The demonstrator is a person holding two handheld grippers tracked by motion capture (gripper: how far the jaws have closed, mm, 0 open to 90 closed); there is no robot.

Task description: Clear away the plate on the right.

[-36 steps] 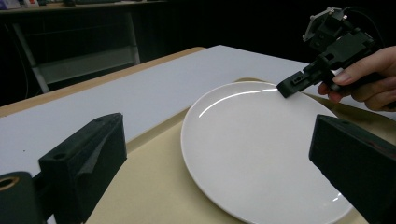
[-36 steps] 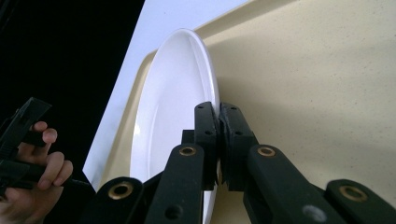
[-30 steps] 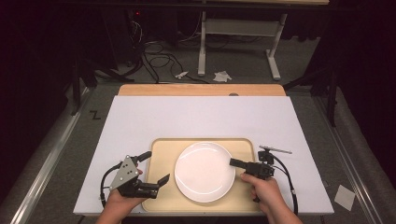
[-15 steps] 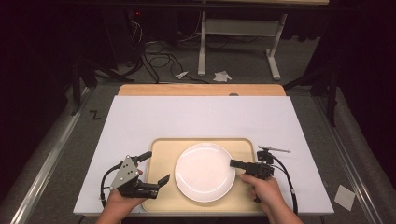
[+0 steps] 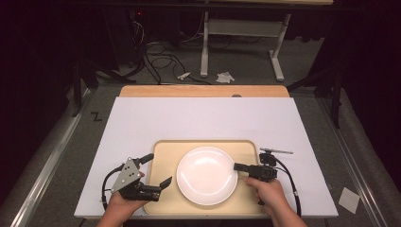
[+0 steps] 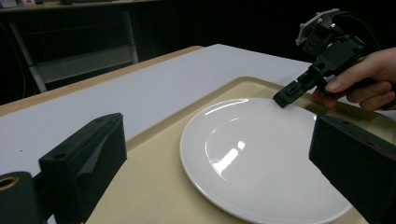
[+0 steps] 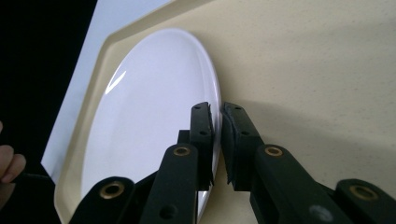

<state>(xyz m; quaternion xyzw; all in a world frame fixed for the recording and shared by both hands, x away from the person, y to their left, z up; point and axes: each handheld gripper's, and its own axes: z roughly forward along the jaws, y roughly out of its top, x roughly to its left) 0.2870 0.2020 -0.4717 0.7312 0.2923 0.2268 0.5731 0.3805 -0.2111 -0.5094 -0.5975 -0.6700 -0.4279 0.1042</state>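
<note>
From above, the white plate (image 5: 206,175) lay flat in the middle of the tan tray (image 5: 163,156) at the near edge of my bench (image 5: 203,118), whose far half was bare. Through my left tongs (image 6: 224,154), spread wide and holding nothing, I saw the plate's near rim between the jaws. My right tongs (image 7: 217,135) were nearly closed on the plate's rim.

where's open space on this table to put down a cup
The white table mat is bare from the beige tray's far edge to the wooden strip. It is crowded near the front: the round white plate takes mid-tray, with the left gripper and right gripper at its sides.
</note>
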